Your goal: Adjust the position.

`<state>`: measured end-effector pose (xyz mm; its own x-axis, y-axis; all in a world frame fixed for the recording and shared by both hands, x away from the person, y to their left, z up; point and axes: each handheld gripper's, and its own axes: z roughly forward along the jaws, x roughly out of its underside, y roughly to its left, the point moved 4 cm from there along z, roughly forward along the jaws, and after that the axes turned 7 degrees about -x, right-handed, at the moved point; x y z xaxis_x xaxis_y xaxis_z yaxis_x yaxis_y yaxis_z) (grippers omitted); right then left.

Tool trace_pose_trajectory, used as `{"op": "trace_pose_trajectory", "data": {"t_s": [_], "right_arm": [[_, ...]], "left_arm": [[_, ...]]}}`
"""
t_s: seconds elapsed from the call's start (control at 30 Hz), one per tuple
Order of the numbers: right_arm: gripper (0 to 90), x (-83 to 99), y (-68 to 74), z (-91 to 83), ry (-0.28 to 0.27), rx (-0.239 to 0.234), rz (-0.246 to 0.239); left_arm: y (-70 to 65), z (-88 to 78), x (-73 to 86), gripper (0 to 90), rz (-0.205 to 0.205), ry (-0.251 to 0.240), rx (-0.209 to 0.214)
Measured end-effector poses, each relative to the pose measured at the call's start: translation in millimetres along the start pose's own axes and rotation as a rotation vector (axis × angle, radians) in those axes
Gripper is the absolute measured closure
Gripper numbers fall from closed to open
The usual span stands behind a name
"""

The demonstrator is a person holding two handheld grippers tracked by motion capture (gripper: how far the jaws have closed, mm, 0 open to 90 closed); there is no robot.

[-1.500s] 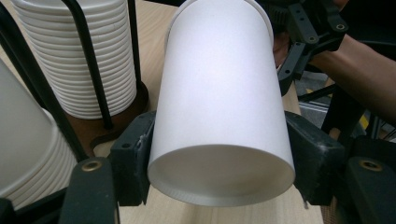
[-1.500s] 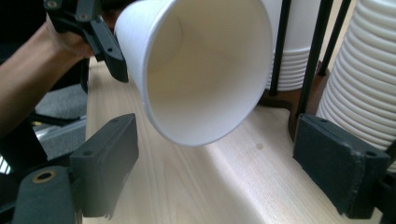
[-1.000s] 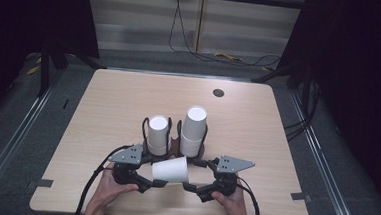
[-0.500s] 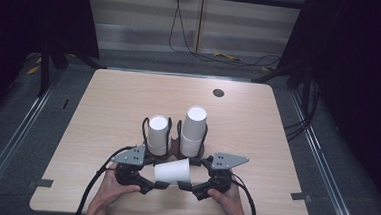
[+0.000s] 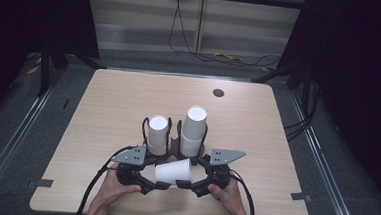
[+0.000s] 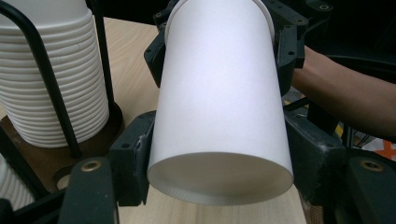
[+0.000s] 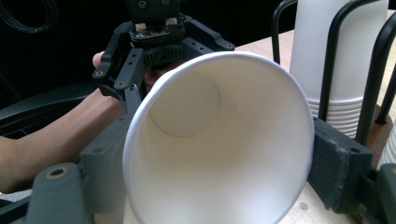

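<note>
light falls from above onto the pale table, which stands evenly bright while the room around it sinks into near black. the high view is soft and slightly grainy. in both gripper views the white cup is sharp and softly shaded, without harsh glare.

1. Both forearms enter from the bottom edge of the high view, hands low over the near part of the tabletop.
2. Left hand wraps the left tongs; jaws point inward toward the other hand, its grey three-cornered plate facing up.
3. Right hand holds the right tongs, jaws pointing inward, mirror pose; the two tools face each other nose to nose.
4. Left tongs: jaws clamped against both sides of the paper cup at its base end.
5. Right tongs: jaws have just been closing, the cup's rim end between them, pads against its sides.
6. Cables trail back past both wrists.
</note>
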<state>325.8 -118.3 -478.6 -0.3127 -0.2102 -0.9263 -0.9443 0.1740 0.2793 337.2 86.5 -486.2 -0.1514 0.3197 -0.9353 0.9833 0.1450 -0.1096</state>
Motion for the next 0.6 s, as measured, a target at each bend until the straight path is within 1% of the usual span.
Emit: {"op": "trace_pose_trajectory", "data": {"t_s": [0.07, 0.13, 0.2, 0.23, 0.3, 0.33, 0.37, 0.4, 0.43, 0.47, 0.6], "right_arm": [[19.9, -0.4, 0.5, -0.3, -0.001, -0.003, -0.001], [22.5, -1.6, 1.9, -1.5, -0.008, -0.006, -0.004], [22.8, -1.9, 1.9, -1.5, -0.01, 0.0, -0.006], [23.4, -1.8, 1.8, -1.7, -0.011, 0.002, 0.001], [23.6, -2.3, 1.9, -2.1, -0.013, 0.002, 0.003], [23.7, -3.0, 2.0, -2.7, -0.015, 0.004, -0.001], [23.9, -3.8, 2.2, -3.3, -0.017, 0.006, -0.002], [23.9, -3.8, 2.2, -3.3, -0.017, 0.006, -0.002], [24.0, -4.3, 2.2, -3.8, -0.015, 0.014, -0.001], [24.1, -5.0, 1.5, -5.3, -0.018, 0.026, -0.001], [24.2, -5.2, 0.8, -7.7, -0.018, 0.04, 0.006]], "left_arm": [[0.3, -0.1, -0.1, 31.5, -0.004, -0.006, -0.001], [2.4, 0.3, 0.1, 28.9, -0.015, -0.008, -0.009], [3.0, 0.3, 0.1, 28.5, -0.009, -0.001, -0.01], [3.0, 1.3, -0.1, 27.9, -0.02, -0.012, -0.012], [2.7, 1.1, -1.0, 27.6, -0.03, -0.021, -0.013], [2.9, 0.2, -1.6, 27.5, -0.022, -0.023, -0.019], [3.0, 0.4, -2.2, 25.6, -0.026, -0.036, -0.028], [3.0, 0.4, -2.2, 22.1, -0.026, -0.036, -0.028], [3.4, -0.6, -2.5, 22.1, -0.031, -0.029, -0.032], [3.0, -1.0, -2.0, 18.0, -0.033, -0.024, -0.038], [2.5, -0.8, 0.0, 15.7, -0.042, -0.023, -0.053]]}}
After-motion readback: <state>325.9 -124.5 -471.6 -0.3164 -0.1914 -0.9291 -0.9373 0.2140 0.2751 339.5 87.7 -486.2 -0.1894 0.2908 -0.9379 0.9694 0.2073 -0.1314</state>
